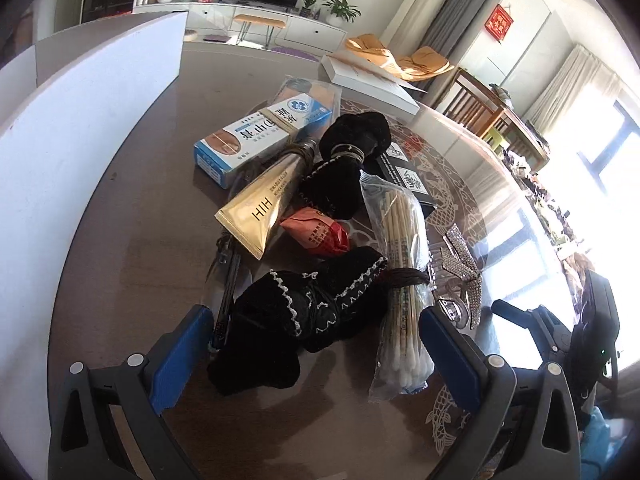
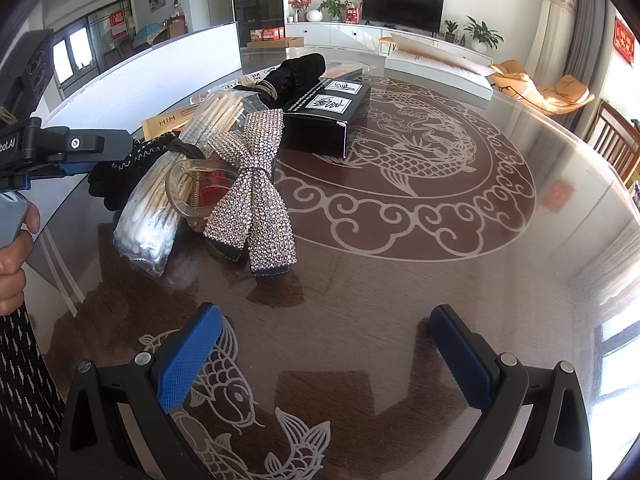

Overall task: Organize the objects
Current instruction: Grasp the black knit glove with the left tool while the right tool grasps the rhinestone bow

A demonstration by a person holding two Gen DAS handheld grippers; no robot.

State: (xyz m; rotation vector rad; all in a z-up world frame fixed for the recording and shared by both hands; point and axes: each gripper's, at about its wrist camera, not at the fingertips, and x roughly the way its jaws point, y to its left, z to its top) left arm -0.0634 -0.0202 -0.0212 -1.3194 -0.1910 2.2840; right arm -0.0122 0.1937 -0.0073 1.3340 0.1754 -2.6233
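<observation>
A pile of small objects lies on the round table [image 1: 132,208]. In the left wrist view my left gripper [image 1: 312,356] is open, its jaws on either side of a black lace-trimmed cloth [image 1: 308,312] and beside a bag of cotton swabs [image 1: 404,280]. Beyond lie a gold tube [image 1: 264,204], a red packet [image 1: 316,236], a blue-white box [image 1: 260,136], a second black cloth bundle [image 1: 344,160] and a rhinestone bow clip [image 1: 464,272]. In the right wrist view my right gripper [image 2: 324,356] is open and empty over bare table, short of the bow clip [image 2: 252,184], the swabs [image 2: 160,200] and a black box [image 2: 324,116].
A white wall panel [image 1: 80,140] runs along the table's left edge. A flat white box [image 2: 436,68] lies at the far side. The left gripper's body [image 2: 60,148] and the hand holding it show at the left of the right wrist view. Chairs stand to the right.
</observation>
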